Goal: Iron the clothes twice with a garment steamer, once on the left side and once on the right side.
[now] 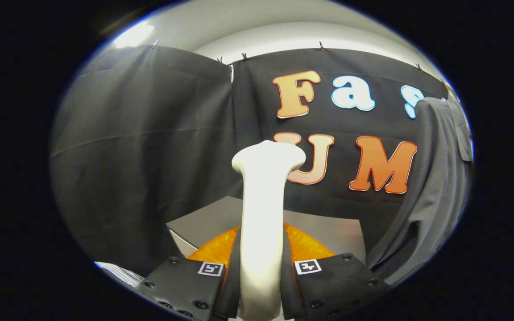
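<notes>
White garment steamer (263, 214) upright — head topmost, clamped between tongs (260, 285)

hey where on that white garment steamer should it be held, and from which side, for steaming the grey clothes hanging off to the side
Grip the garment steamer on its straight, narrow handle shaft, below the flared head, coming from the base end so the fingers close on its two sides. That appears to be the hold now: the gripper has the shaft between both fingers, upright. The head stays free to face the grey garment beyond, off to the side.
</notes>
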Motion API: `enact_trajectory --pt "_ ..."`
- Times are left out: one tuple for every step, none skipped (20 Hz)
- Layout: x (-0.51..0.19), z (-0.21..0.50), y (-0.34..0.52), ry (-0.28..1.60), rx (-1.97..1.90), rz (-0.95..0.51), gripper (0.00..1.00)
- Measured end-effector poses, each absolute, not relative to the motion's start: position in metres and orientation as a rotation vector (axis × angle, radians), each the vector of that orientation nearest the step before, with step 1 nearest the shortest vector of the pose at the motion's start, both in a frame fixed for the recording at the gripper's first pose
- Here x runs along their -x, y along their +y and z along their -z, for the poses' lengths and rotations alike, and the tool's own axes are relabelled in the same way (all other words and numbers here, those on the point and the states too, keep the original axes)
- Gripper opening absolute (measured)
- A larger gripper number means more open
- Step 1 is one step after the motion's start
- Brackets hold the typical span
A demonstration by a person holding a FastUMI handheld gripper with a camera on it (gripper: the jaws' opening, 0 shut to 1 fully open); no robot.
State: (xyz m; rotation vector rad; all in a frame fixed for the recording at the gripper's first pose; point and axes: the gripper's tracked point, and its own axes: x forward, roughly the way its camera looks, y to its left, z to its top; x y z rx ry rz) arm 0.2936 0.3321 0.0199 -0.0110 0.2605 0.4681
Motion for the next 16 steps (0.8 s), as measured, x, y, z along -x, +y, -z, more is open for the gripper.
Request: enact_trajectory --pt "-0.283 -0.028 0.327 0.241 0.004 -0.475 0.44" --pt "-0.272 -0.036 0.321 0.223 0.000 -0.481 0.44" --pt "-0.261 -0.045 0.314 0.202 -0.009 -0.487 0.44" --pt "-0.251 -0.055 0.308 0.176 -0.019 -0.491 0.44" --pt "-0.241 -0.063 0.301 0.152 -0.024 -0.494 0.44" --pt "-0.231 -0.070 0.293 0.133 -0.023 -0.495 0.44" --pt "-0.223 -0.077 0.286 0.116 -0.021 -0.498 0.44" --pt "-0.212 -0.083 0.279 0.103 -0.017 -0.502 0.44" --pt "-0.205 -0.089 0.270 0.090 -0.019 -0.503 0.44" --pt "-0.197 -0.096 0.260 0.079 -0.021 -0.503 0.44" --pt "-0.191 -0.100 0.251 0.068 -0.022 -0.501 0.44" --pt "-0.186 -0.108 0.241 0.051 -0.028 -0.493 0.44" --pt "-0.183 -0.115 0.230 0.037 -0.027 -0.485 0.44" --pt "-0.178 -0.120 0.218 0.024 -0.021 -0.476 0.44" --pt "-0.174 -0.124 0.206 0.013 -0.018 -0.465 0.44" --pt "-0.170 -0.125 0.195 0.007 -0.017 -0.453 0.43"
